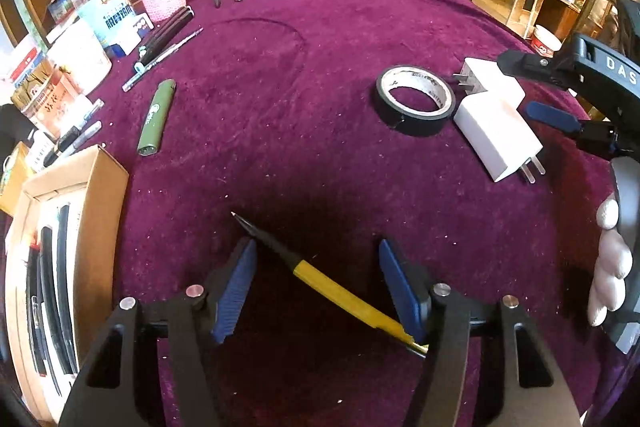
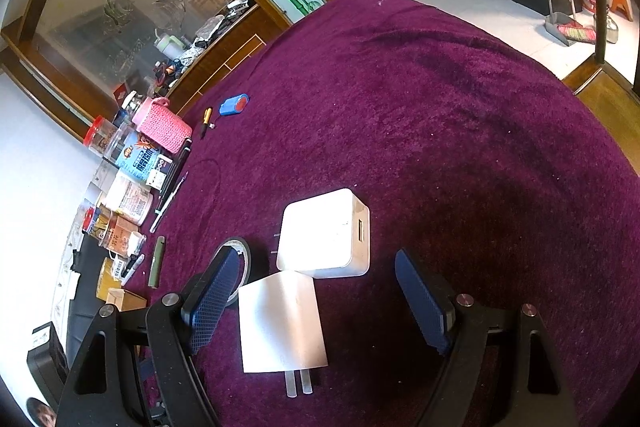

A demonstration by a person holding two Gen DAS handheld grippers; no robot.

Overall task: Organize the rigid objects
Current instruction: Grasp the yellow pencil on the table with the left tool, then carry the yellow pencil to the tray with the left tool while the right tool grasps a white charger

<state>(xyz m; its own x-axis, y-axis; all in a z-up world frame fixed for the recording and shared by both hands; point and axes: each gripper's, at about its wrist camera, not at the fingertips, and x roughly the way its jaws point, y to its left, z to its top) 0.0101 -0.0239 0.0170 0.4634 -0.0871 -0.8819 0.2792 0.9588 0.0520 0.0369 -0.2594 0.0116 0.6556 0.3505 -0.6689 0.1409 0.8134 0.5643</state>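
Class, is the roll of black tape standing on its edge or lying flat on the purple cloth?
Lying flat. The tape rests on one side, its round hole facing up, on the cloth.

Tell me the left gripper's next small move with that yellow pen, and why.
Probably close the left gripper on the yellow pen. The pen lies slantwise on the purple cloth between the blue pads, which stand apart from it, so nothing is gripped yet. The open cardboard box of pens sits just to the left, a likely destination.
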